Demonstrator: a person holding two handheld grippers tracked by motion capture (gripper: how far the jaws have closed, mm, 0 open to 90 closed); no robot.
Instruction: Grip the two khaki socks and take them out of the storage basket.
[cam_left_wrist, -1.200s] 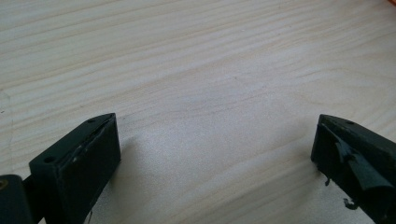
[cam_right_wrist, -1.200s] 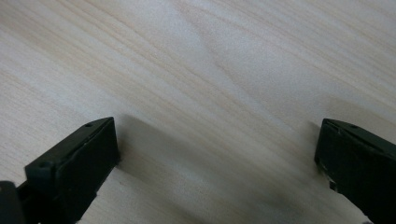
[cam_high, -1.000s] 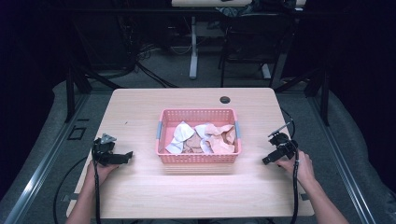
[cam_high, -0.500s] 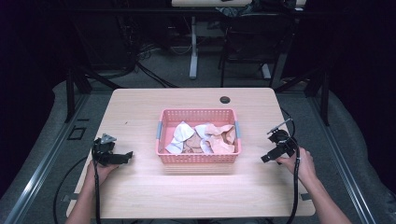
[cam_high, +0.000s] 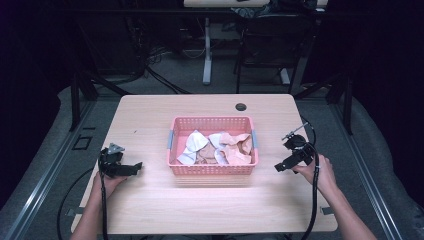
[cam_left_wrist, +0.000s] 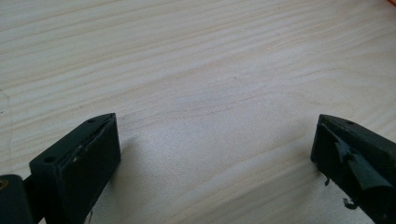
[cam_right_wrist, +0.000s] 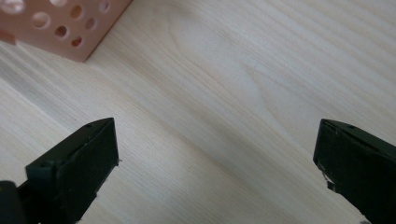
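Pink basket (cam_high: 213, 146) at the middle of the table (cam_high: 150, 115), a little toward the far edge. Its long axis runs from 9 o'clock to 3 o'clock, parallel to the near edge of the table; the opening faces up, and a grey handle sits on each short end. Inside lie crumpled cloths (cam_high: 215, 148), white ones toward 9 o'clock and peach ones toward 3 o'clock, all below the rim. In the right gripper view a corner of the basket's perforated wall (cam_right_wrist: 60, 25) shows at 11 o'clock, resting on the wood.

Left tongs (cam_high: 134, 168), at 8 o'clock from the basket and well apart from it, point toward 3 o'clock along the table. In the left gripper view the left tongs (cam_left_wrist: 212, 154) stand wide open with bare wood between the jaws; they grip nothing.

Right tongs (cam_high: 279, 166), at 4 o'clock from the basket and near its short end, point toward 8 o'clock at the basket's near corner. In the right gripper view the right tongs (cam_right_wrist: 215, 156) are likewise wide open over bare wood, holding nothing and clear of the basket.

A small dark round hole (cam_high: 241, 106) lies at 12 o'clock beyond the basket, near the far edge.
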